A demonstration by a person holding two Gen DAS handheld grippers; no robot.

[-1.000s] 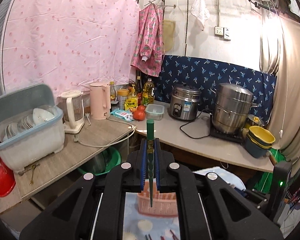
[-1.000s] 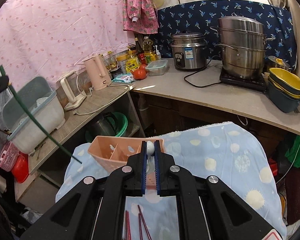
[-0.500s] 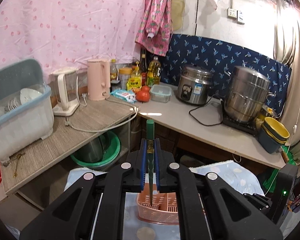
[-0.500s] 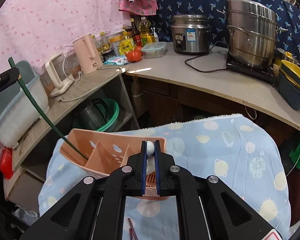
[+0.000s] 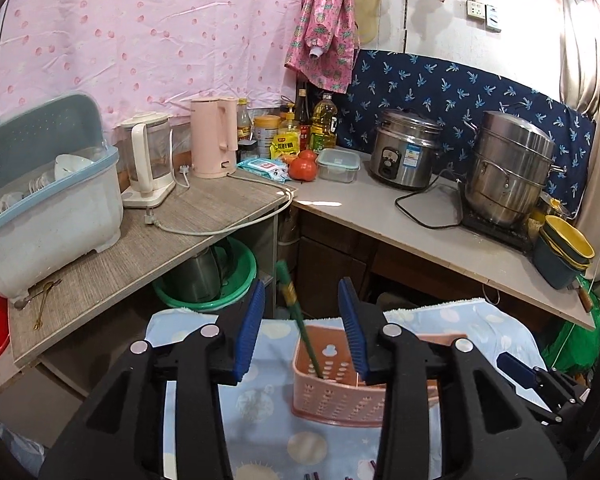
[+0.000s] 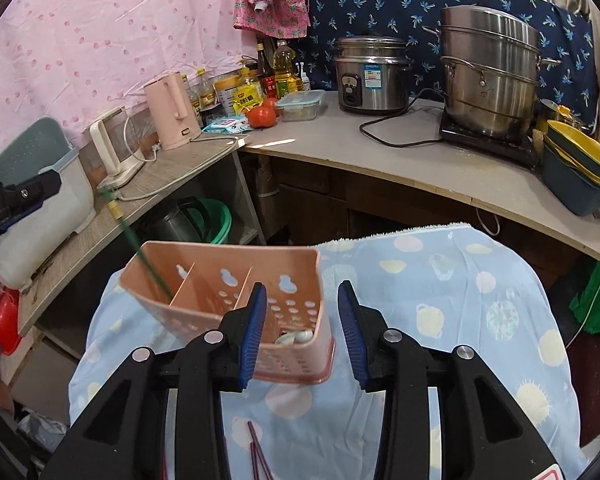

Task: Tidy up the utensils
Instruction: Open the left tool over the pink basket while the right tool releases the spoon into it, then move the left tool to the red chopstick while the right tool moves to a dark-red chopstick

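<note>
Both the left tongs (image 5: 302, 330) and the right tongs (image 6: 302, 330) gape wide, holding nothing. Between the left pair's tips a green chopstick (image 5: 300, 320) leans in the pink caddy (image 6: 300, 280). Below the right pair, pale pieces (image 6: 296, 337), perhaps spoons, lie inside.

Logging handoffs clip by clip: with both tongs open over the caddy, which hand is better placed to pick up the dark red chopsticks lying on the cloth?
Probably the right. The chopsticks lie just below the right tongs, with their length in view. In the left view only their tips show at the frame's bottom edge, below the left tongs.
</note>
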